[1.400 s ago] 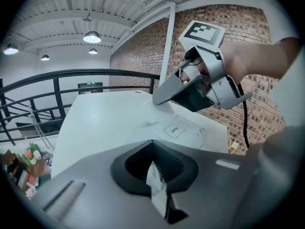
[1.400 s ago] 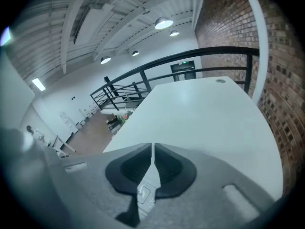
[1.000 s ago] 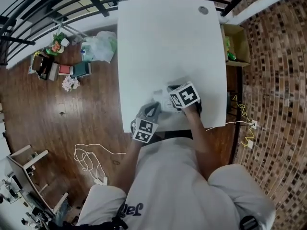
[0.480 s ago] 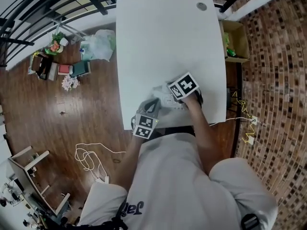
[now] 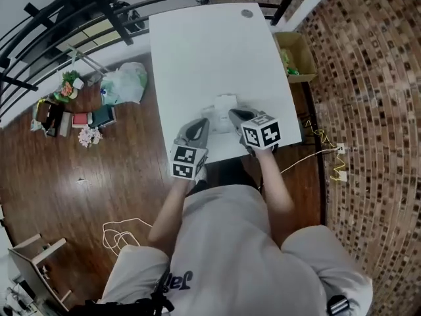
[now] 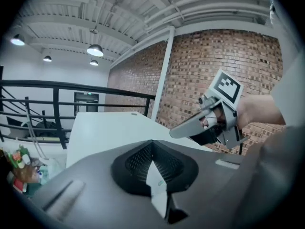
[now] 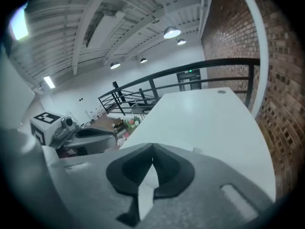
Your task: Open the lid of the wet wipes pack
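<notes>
Left claw [image 5: 200, 123] and right claw [image 5: 234, 114], closed, higher now over white table [image 5: 210, 51] by brick wall [image 5: 368, 97]

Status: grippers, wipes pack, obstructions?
Left gripper shut, empty; right gripper shut, empty. Wet wipes pack on table, beyond both tips; lid state unclear. Nothing between.

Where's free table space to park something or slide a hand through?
Bare: far stretch of the table, from the wet wipes pack to the cable hole. Crowded: near edge, left claw and right claw by the pack.
</notes>
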Motion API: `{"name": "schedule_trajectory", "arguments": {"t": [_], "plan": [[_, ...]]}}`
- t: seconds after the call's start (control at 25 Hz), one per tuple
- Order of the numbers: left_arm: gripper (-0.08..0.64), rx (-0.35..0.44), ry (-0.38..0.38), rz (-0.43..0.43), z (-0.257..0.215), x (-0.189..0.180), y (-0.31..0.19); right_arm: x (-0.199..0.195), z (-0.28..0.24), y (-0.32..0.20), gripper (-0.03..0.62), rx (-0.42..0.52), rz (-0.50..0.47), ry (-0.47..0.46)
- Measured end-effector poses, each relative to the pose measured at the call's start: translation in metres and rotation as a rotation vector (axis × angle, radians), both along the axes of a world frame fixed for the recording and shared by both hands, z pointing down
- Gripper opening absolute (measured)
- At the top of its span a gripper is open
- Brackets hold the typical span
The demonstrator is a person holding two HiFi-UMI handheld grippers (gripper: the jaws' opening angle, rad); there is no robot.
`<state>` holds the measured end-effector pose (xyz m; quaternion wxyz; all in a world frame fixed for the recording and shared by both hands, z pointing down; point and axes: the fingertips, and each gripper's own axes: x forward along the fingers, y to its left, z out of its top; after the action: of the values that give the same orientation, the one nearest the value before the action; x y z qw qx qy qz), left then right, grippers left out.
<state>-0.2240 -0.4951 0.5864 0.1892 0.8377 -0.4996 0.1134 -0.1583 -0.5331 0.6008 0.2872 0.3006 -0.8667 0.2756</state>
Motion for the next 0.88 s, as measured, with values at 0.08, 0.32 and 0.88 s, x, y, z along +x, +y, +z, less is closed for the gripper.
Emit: {"name": "schedule_trajectory", "arguments": {"t": [0.08, 0.32, 0.88], "plan": [[0.017, 0.054, -0.011, 0.007, -0.016, -0.002, 0.015, 0.005, -0.01, 0.031, -0.009, 0.058, 0.042, -0.019], [0.017, 0.172, -0.028, 0.014, -0.046, 0.013, 0.057, 0.018, -0.031, 0.106, -0.009, 0.23, 0.113, -0.044], [0.017, 0.296, -0.071, -0.173, -0.103, 0.085, 0.204, 0.108, -0.12, 0.239, -0.009, 0.535, 0.161, -0.257]]}}
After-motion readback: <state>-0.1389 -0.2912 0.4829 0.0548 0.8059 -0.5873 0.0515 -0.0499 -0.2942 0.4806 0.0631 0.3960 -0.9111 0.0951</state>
